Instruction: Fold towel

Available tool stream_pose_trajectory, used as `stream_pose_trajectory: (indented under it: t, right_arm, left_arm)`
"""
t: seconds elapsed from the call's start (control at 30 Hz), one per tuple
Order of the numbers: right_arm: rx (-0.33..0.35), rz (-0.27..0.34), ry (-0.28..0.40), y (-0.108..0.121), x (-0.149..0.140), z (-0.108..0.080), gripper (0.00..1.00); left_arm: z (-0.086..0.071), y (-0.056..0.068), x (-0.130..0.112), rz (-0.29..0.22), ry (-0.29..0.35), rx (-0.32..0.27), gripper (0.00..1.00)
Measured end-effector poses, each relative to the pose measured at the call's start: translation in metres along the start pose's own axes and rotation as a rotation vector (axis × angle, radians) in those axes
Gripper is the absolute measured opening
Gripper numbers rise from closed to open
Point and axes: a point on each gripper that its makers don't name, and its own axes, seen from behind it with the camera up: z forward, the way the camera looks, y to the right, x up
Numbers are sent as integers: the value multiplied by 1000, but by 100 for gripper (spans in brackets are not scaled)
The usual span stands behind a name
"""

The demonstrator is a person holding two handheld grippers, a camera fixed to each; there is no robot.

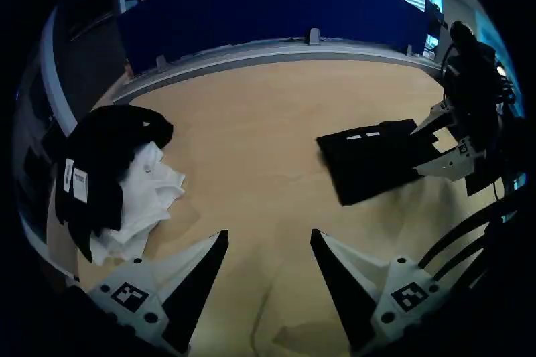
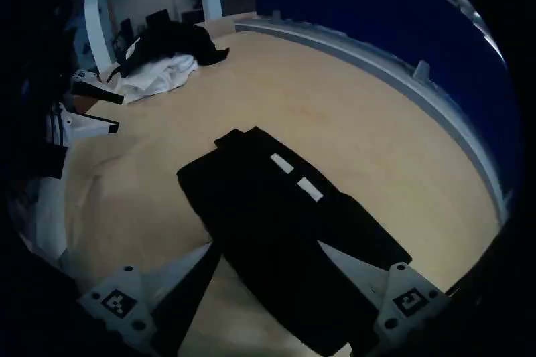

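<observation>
A black towel (image 2: 268, 209) lies folded flat on the light wooden table (image 2: 348, 109), with two small white labels on top. My right gripper (image 2: 268, 248) hovers over its near end, fingers wide apart and open, the cloth running between them. In the left gripper view the same towel (image 1: 375, 159) sits at the right, with the right gripper (image 1: 443, 141) at its far edge. My left gripper (image 1: 269, 232) is open over bare tabletop (image 1: 268, 129), nothing between its fingers. It also appears at the left of the right gripper view (image 2: 97, 109).
A pile of black and white cloths (image 1: 117, 169) lies at the table's left edge; the same pile (image 2: 164, 55) sits far back in the right gripper view. A blue partition (image 1: 268, 12) with a grey rail runs along the table's far side.
</observation>
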Motion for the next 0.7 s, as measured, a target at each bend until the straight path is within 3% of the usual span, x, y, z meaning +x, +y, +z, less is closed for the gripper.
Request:
stream_pose_trajectory:
  t: [0.37,0.7]
  right_arm:
    - [59,-44,-14,-17,4,11,100]
    - [62,-42,-29,-15,2,21,100]
  left_arm:
    - [-23,-28,-34,-50,-15,61,91]
    - [-29,-40,-44,-72,-19,77,91]
